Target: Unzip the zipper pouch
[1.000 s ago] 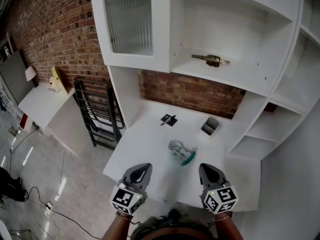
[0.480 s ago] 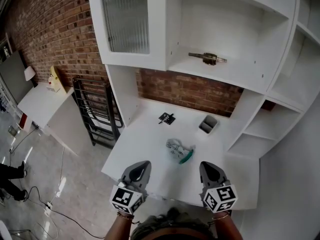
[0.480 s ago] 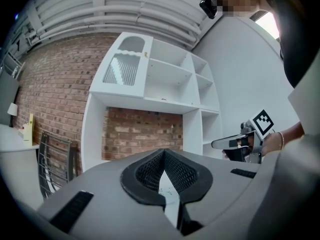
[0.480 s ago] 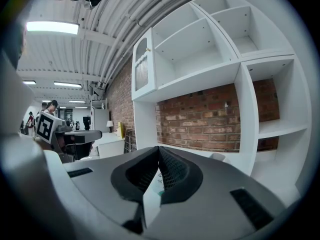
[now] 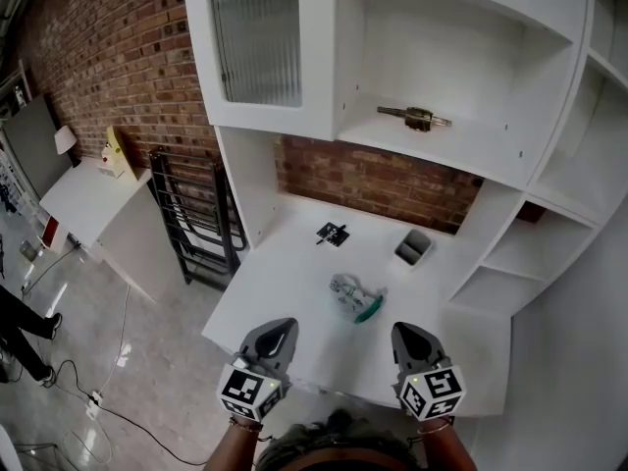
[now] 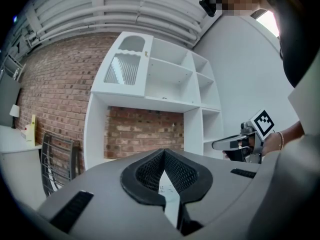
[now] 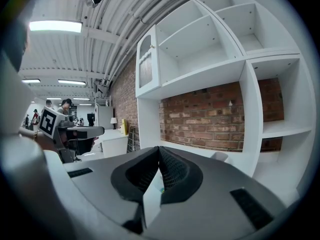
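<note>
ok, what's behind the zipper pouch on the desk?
Toward the brick wall: a small black object and a grey bin, both apart from the zipper pouch. The bin's contents can't be made out.

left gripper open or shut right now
Shut: the left gripper shows both jaws meeting at the tips in its own view, nothing between them. The pouch lies apart on the desk.
</note>
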